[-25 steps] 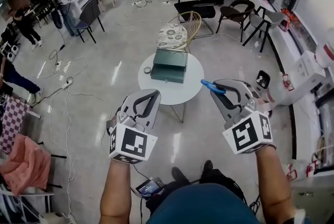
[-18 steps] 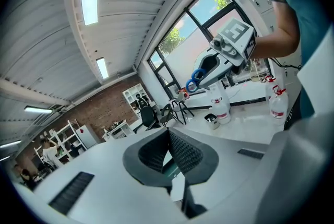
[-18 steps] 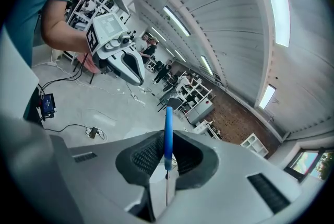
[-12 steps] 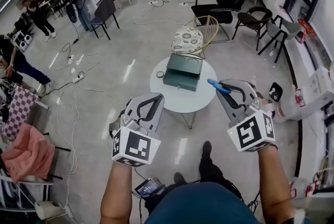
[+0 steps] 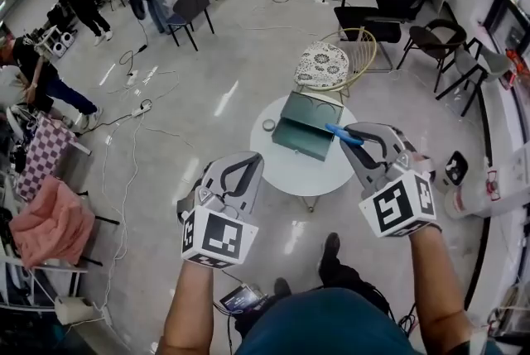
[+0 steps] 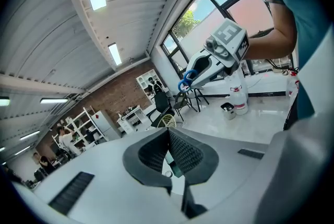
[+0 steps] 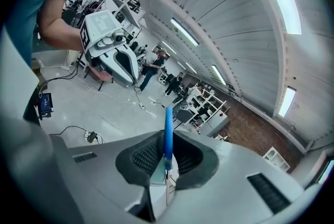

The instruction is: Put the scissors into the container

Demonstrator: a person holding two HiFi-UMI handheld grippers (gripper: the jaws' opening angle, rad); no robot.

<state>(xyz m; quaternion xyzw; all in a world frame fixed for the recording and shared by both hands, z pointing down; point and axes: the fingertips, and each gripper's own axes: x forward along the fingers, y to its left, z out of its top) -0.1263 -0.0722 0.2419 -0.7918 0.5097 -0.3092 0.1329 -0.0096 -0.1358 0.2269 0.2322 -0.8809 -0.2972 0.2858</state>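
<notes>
Scissors (image 5: 341,134) first: where are they in the head view?

– They are in the right gripper (image 5: 352,132), on the right side of the picture. The blue handle sticks out from the jaw tips toward the left. In the picture its end lies over the right edge of the green container (image 5: 305,123).

And the container itself?

– It lies on the round white table (image 5: 302,173), with a small roll of tape (image 5: 268,125) just beside it on the left. Behind the table stands a chair (image 5: 325,64) with a patterned cushion. How high the scissors are above the table, I cannot tell.

What about the left gripper (image 5: 245,165)?

– It is held lower and to the left, near the table edge, well apart from the container.

Now the left gripper view, please.

– The left gripper (image 6: 168,133) has its two dark pads pressed together at the tips, and nothing is between them. Further away, the right gripper (image 6: 194,72) shows against the windows, with the blue loops of the scissors (image 6: 187,82) at its tip.

And the right gripper view?

– There the right gripper (image 7: 168,154) is clamped on the scissors (image 7: 168,131). The blue handle stands upright between the ribbed pads, and a thin metal part continues below it. The left gripper (image 7: 125,69) is at the upper left, with the person's forearm behind it. Some people and white shelves stand far in the room.
</notes>
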